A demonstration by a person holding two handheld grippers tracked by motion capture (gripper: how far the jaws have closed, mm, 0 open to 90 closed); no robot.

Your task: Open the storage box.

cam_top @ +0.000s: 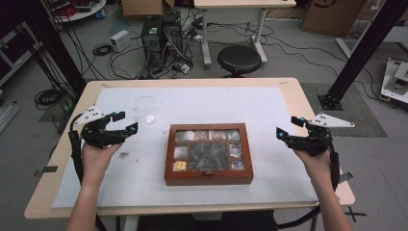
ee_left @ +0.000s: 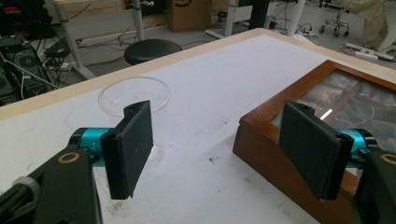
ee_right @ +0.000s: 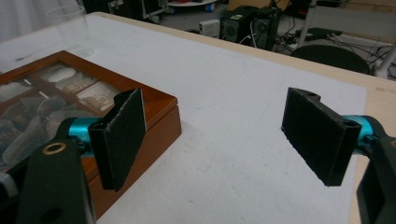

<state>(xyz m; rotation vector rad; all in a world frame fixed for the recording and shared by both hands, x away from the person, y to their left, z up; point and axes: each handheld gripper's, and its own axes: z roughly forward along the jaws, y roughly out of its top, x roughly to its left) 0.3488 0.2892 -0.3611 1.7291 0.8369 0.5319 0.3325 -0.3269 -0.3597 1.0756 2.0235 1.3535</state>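
A person holds 2 grippers above a white-covered table (cam_top: 288, 183), flanking a closed wooden box (cam_top: 209, 154) with a glass lid. The left gripper (cam_top: 123, 122) hovers just off the box's left side, its jaws spread wide and grasping nothing; the right gripper (cam_top: 287, 126) hangs off the box's right side, jaws likewise parted and empty. In the left gripper view, the box (ee_left: 261, 140) sits near the right-hand jaw and a clear plastic cup (ee_left: 135, 95) stands upright beyond the left-hand one. In the right gripper view, the box's corner (ee_right: 161, 123) lies just behind the left-hand jaw, and the cup (ee_right: 70, 25) stands at the far end of the table.

The work appears to be at its opening step: both tools are poised beside the box, neither touching it. The next move likely calls for one gripper to steady the wooden frame while the other finds the small metal clasp (cam_top: 208, 174) at the front edge and lifts the lid.

The contents under the glass are hard to read: pale packets in several compartments and a dark tangle in the middle, blurred by glare. The hinge side cannot be made out.
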